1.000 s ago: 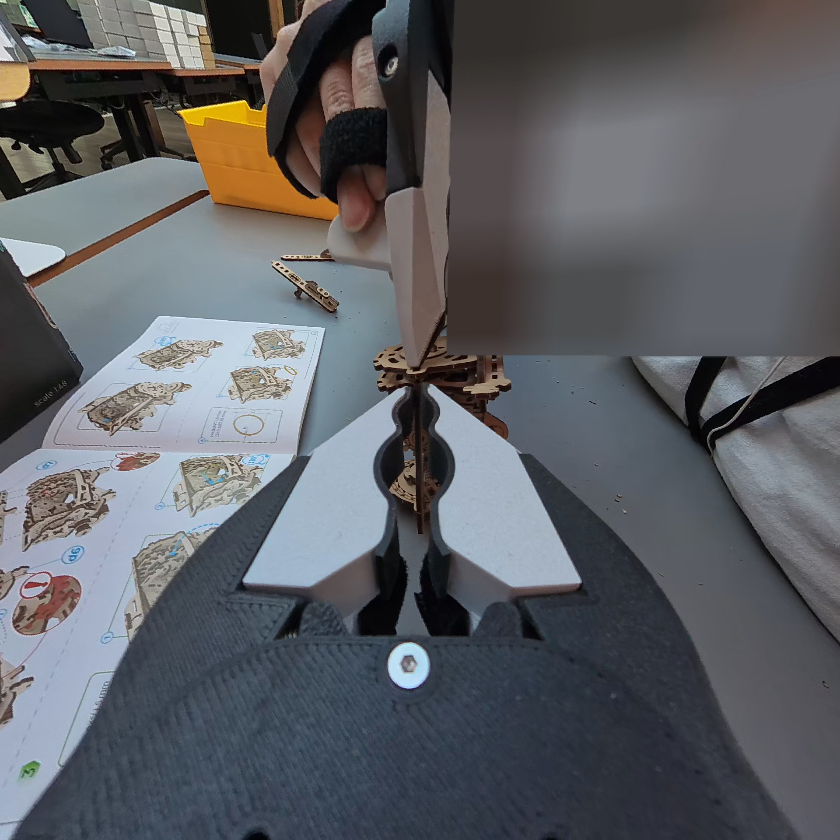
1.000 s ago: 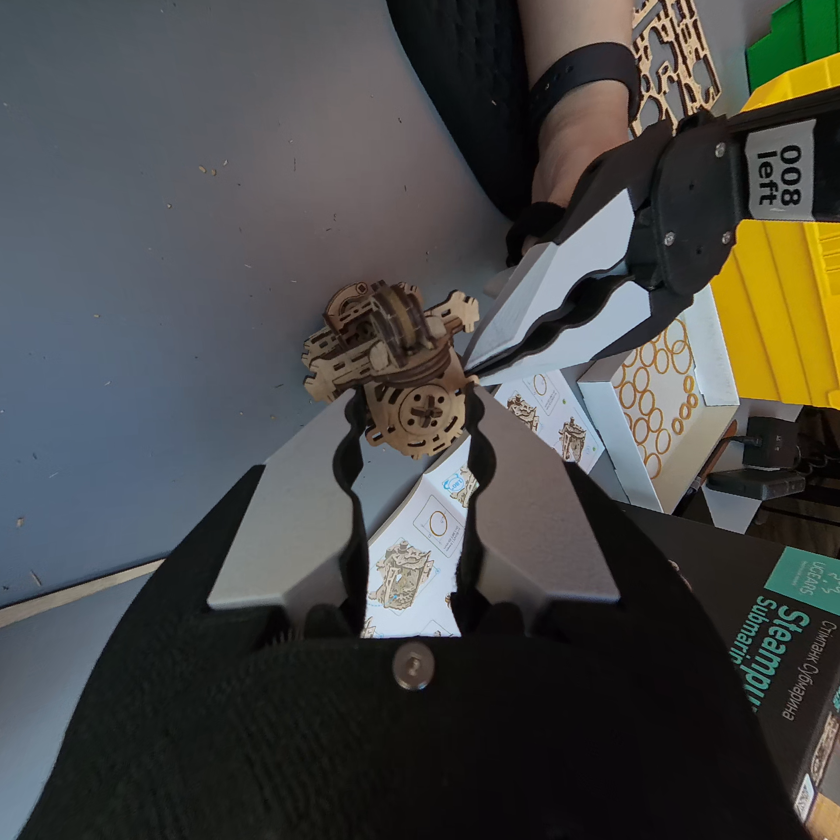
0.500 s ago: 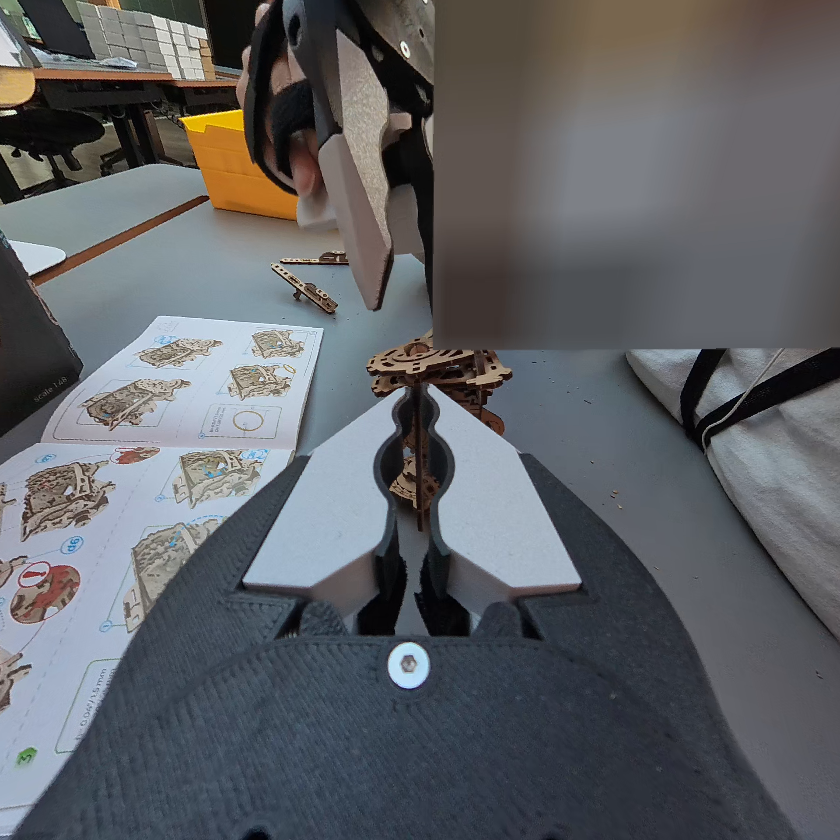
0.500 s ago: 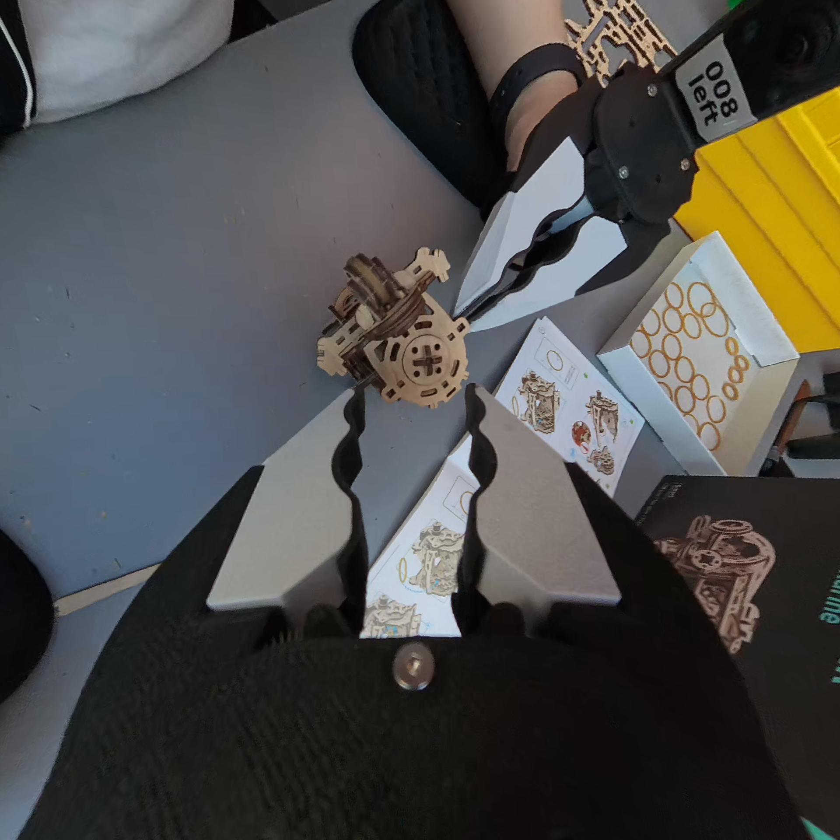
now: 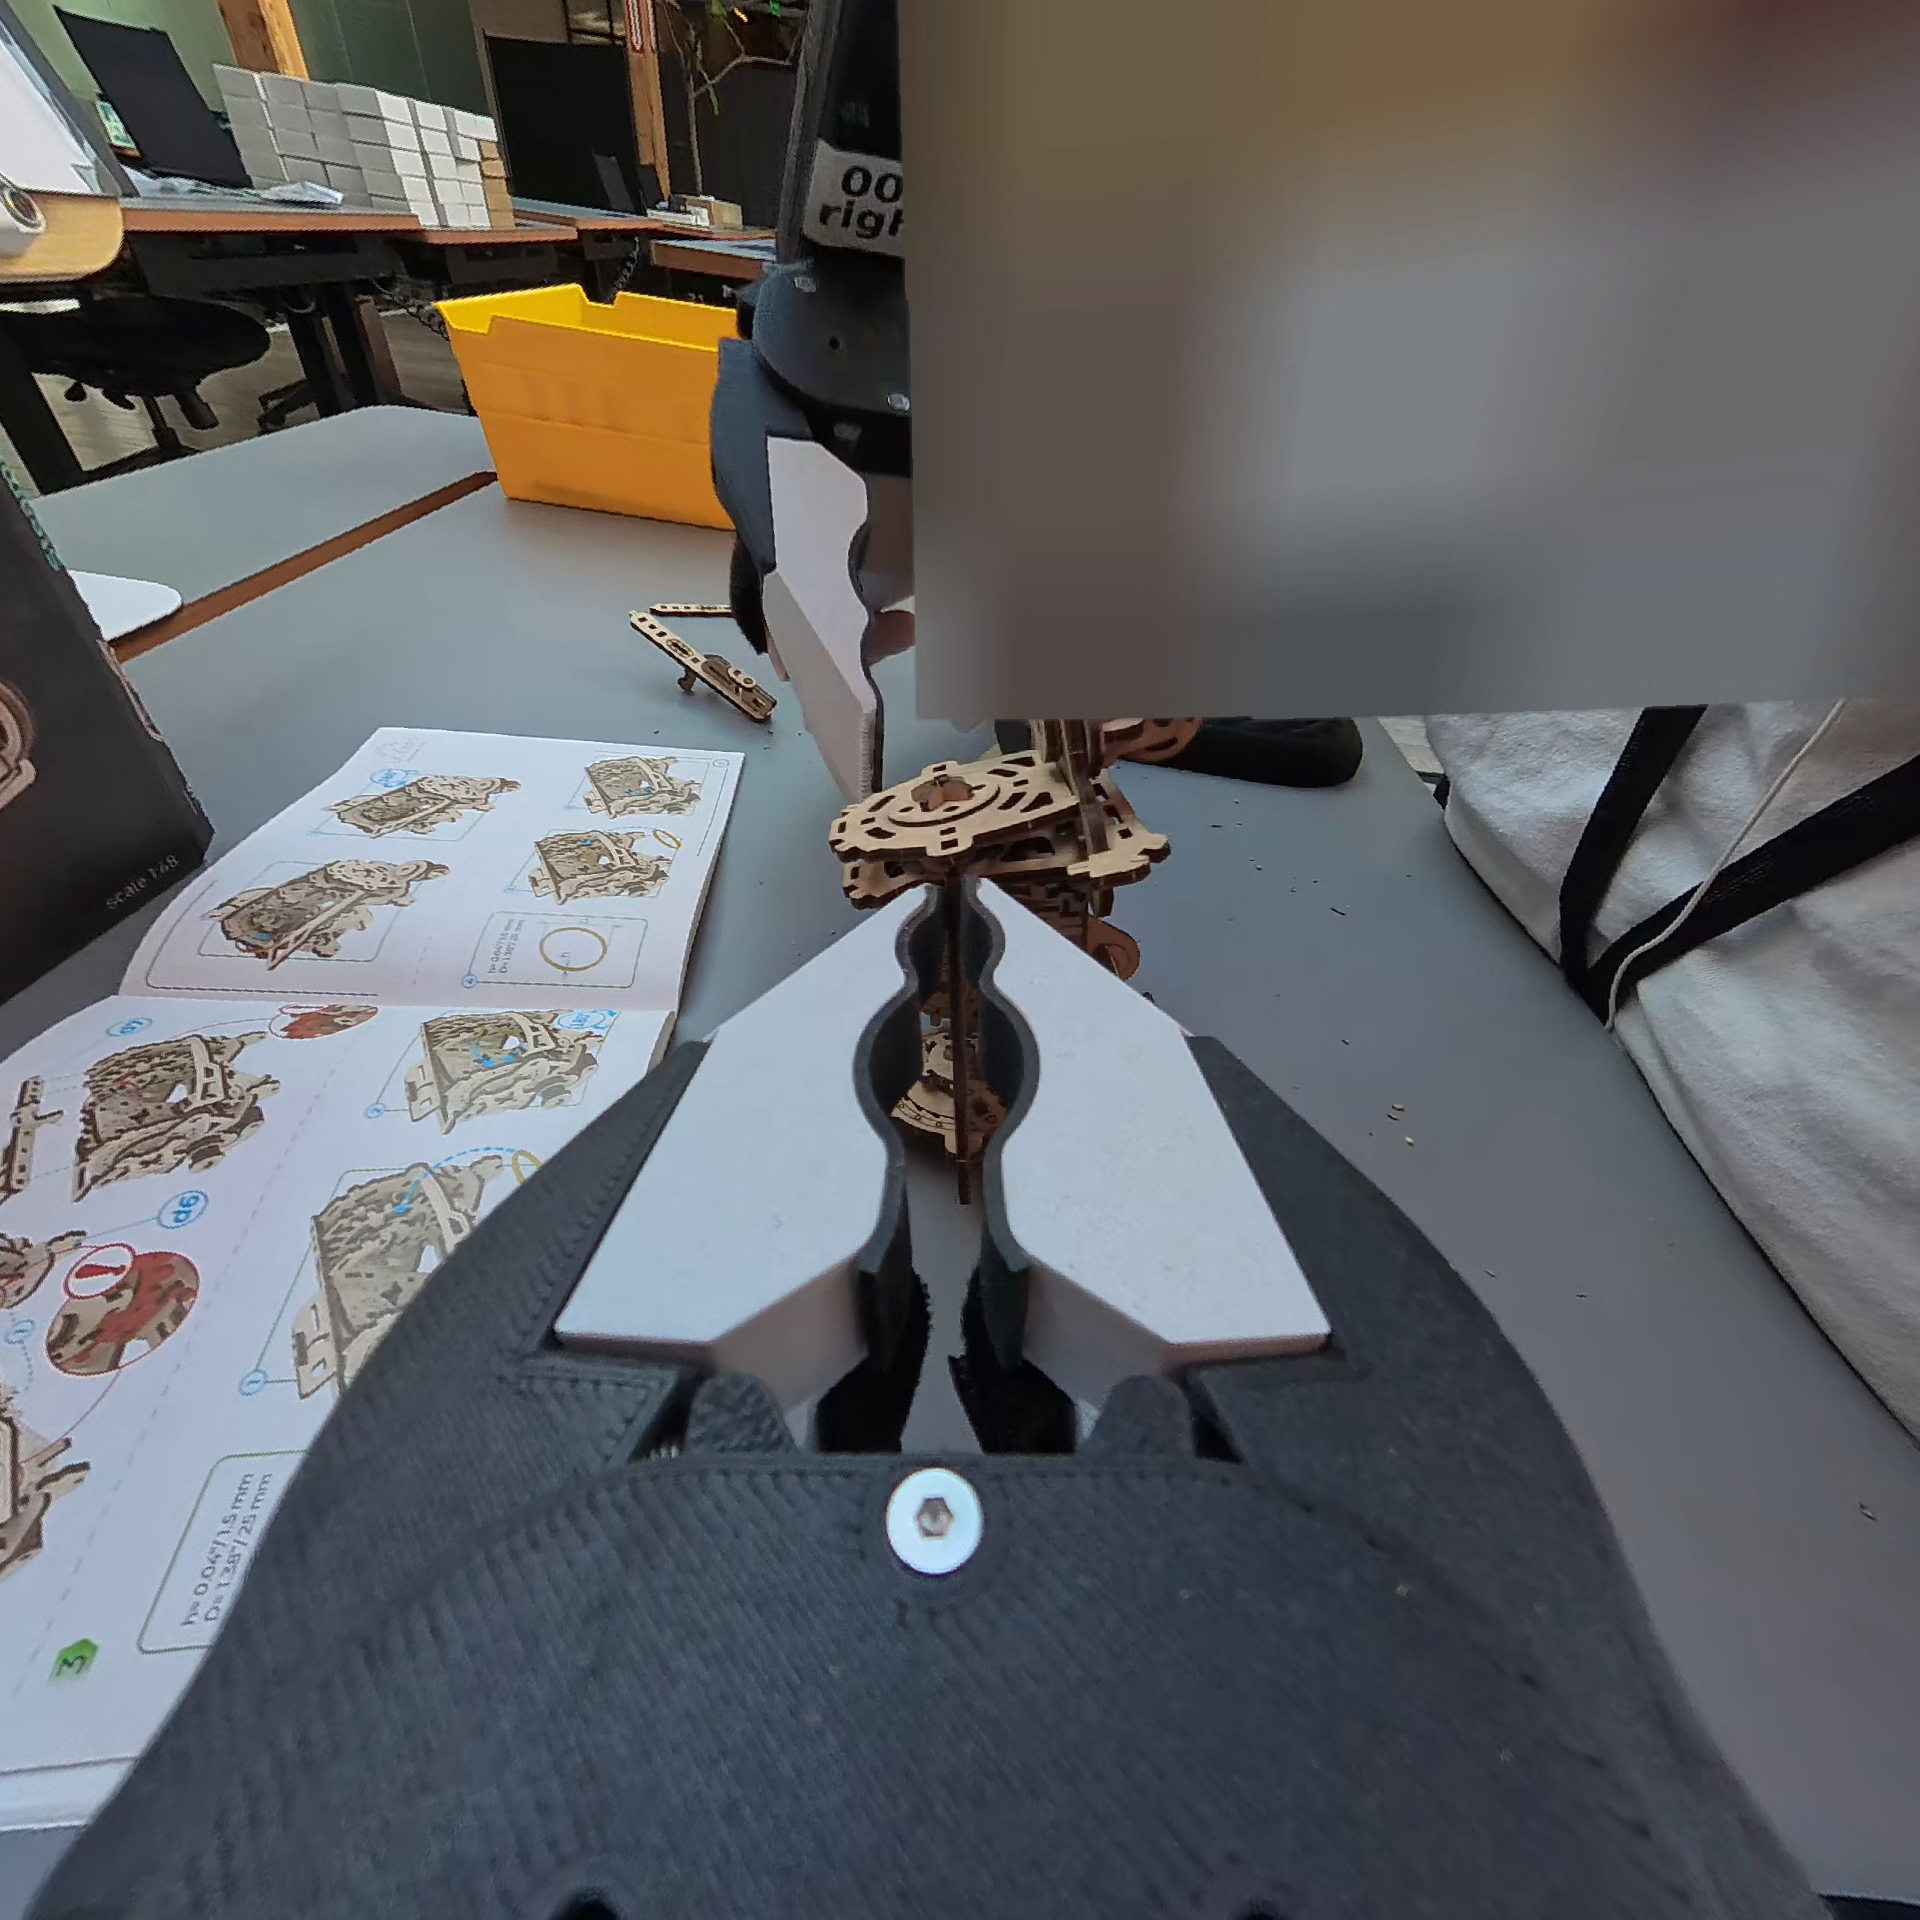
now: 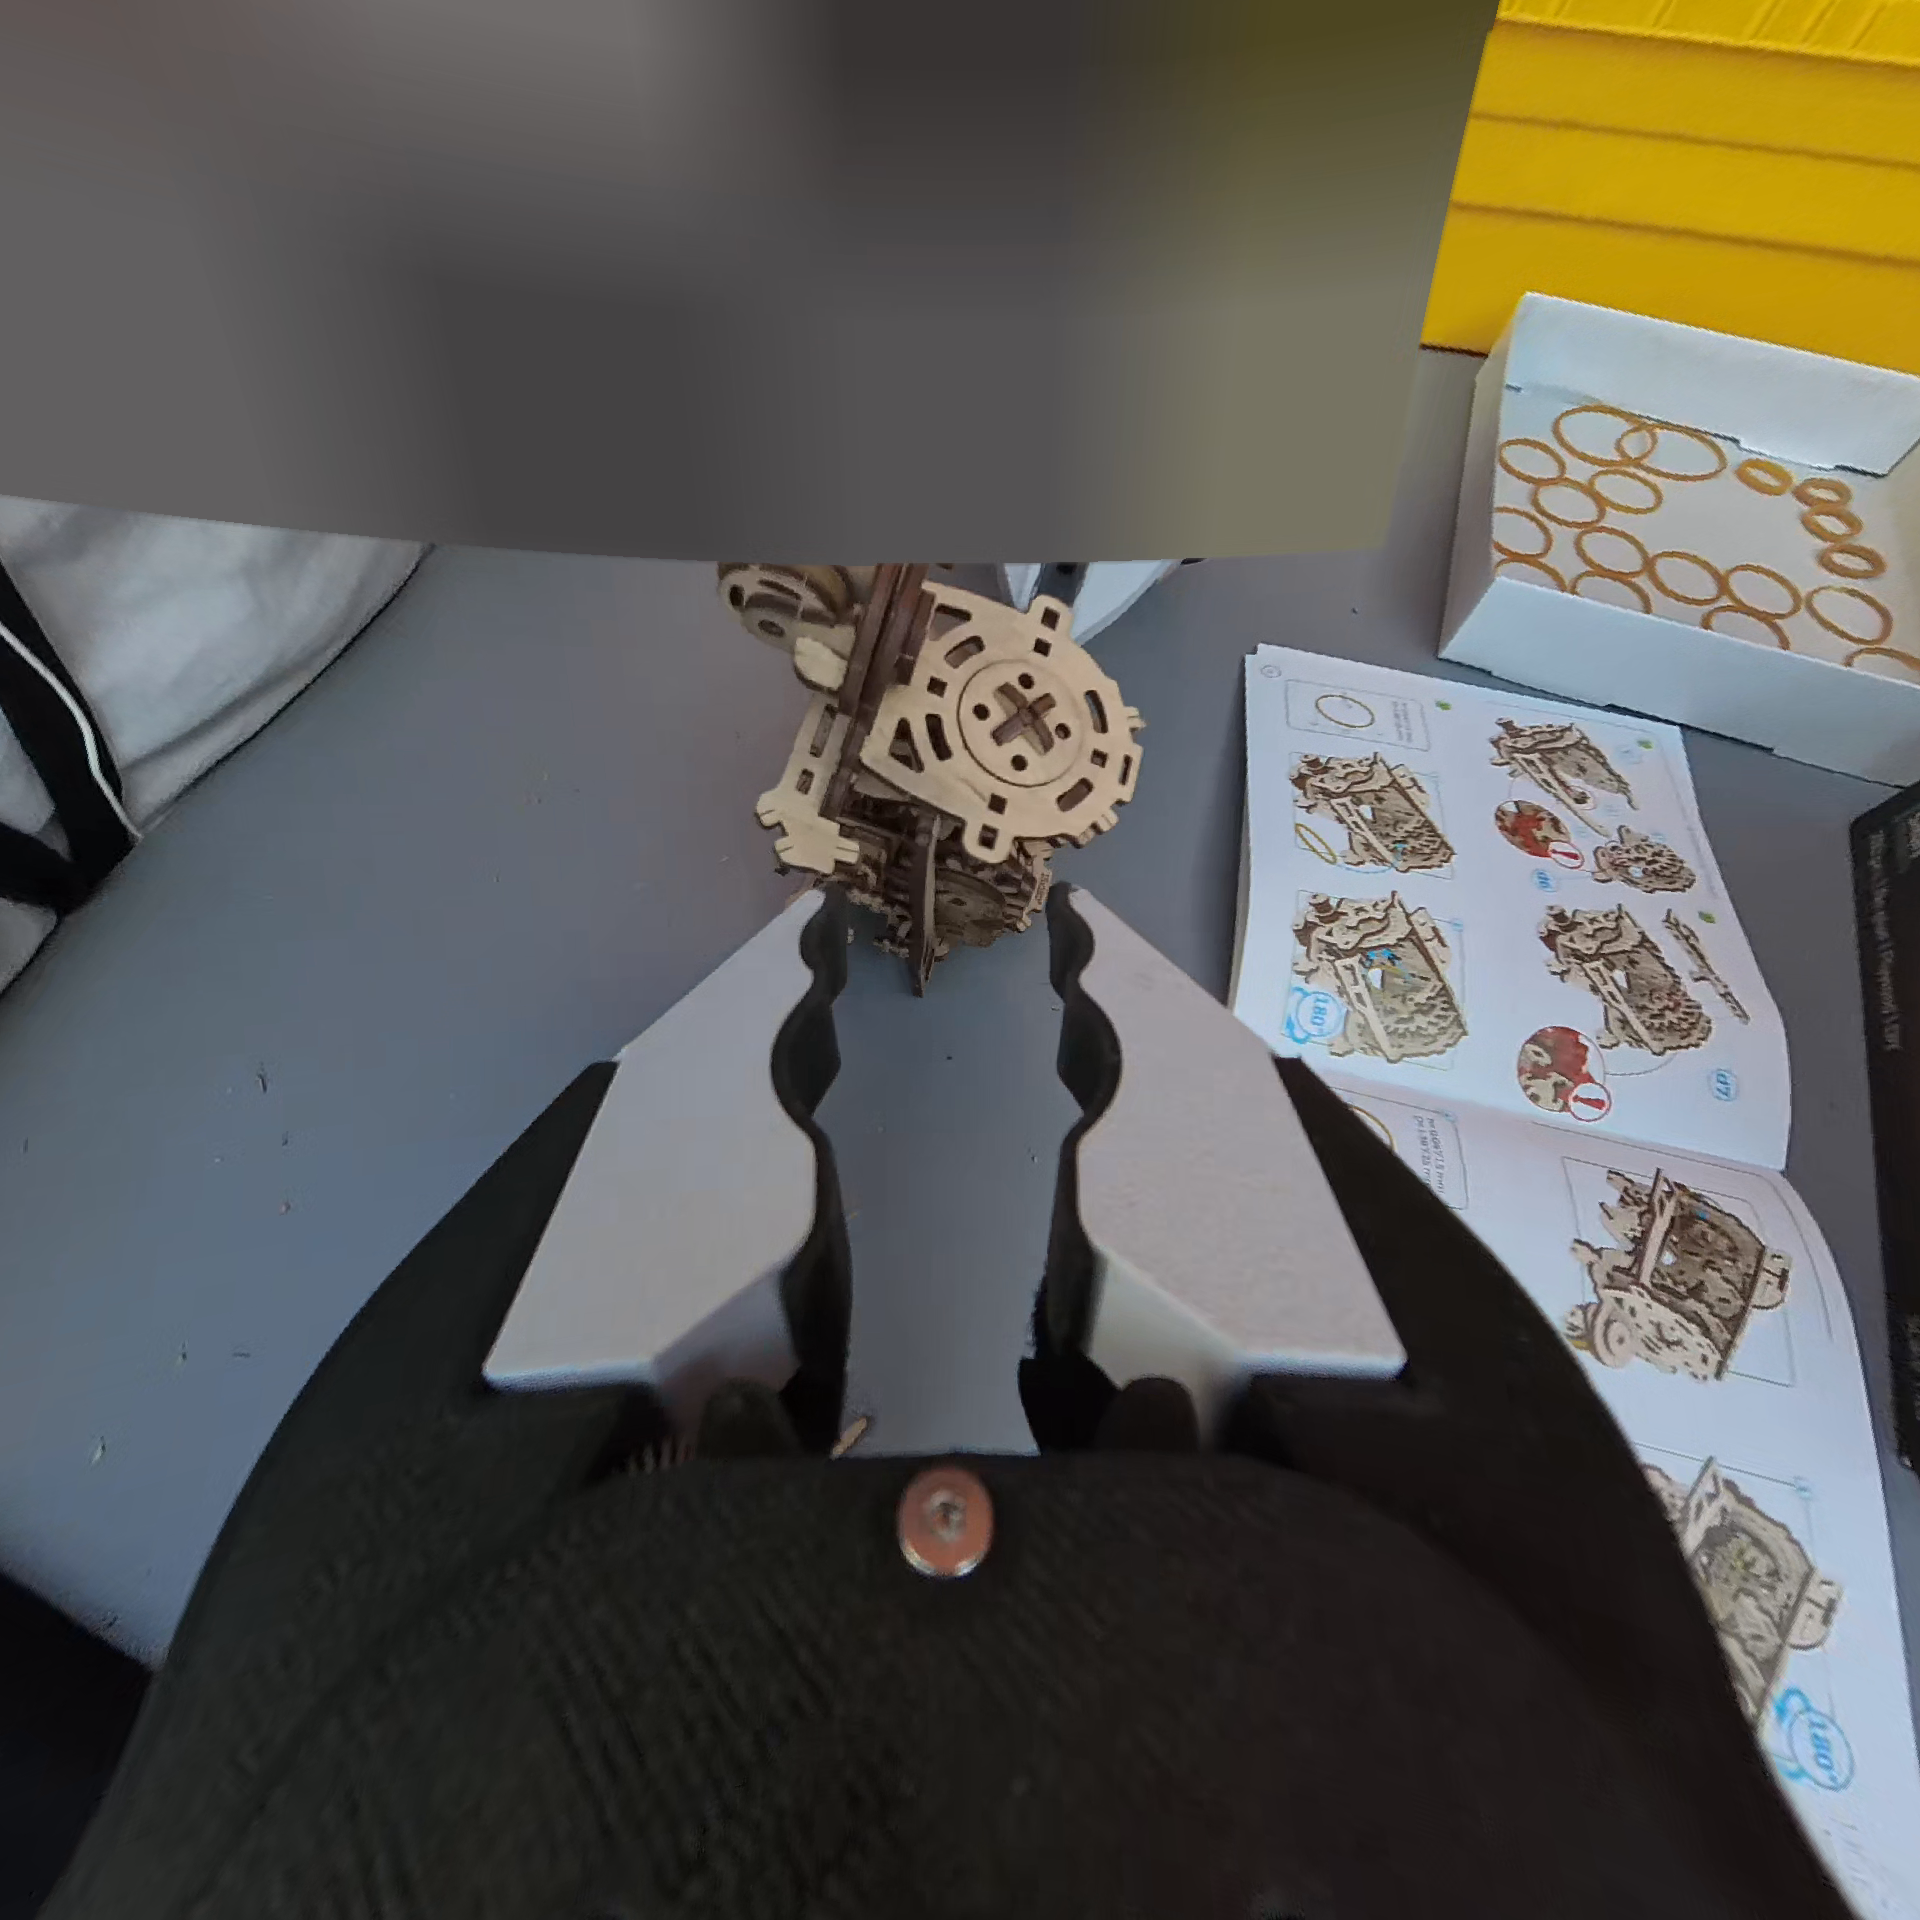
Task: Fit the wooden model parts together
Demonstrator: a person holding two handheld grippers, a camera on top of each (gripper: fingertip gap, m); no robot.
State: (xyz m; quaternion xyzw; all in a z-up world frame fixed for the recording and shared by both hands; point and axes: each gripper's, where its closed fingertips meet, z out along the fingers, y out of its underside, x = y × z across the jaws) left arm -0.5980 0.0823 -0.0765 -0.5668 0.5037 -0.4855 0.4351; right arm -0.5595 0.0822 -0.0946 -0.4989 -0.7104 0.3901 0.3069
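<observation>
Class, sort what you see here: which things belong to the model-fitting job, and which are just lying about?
In use: wooden model assembly, left gripper, right gripper, loose wooden strip, instruction booklet.

Lying about: yellow bin, box of rubber bands, black kit box.

Pale laser-cut wooden model (image 6: 940,769)

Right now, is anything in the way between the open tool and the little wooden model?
Nothing visible is. The right tool is open and empty, with only bare grey table showing between its fingers. The wooden model sits just past its fingertips. The left tool is shut on a thin plate of that model, off to the side.
</observation>
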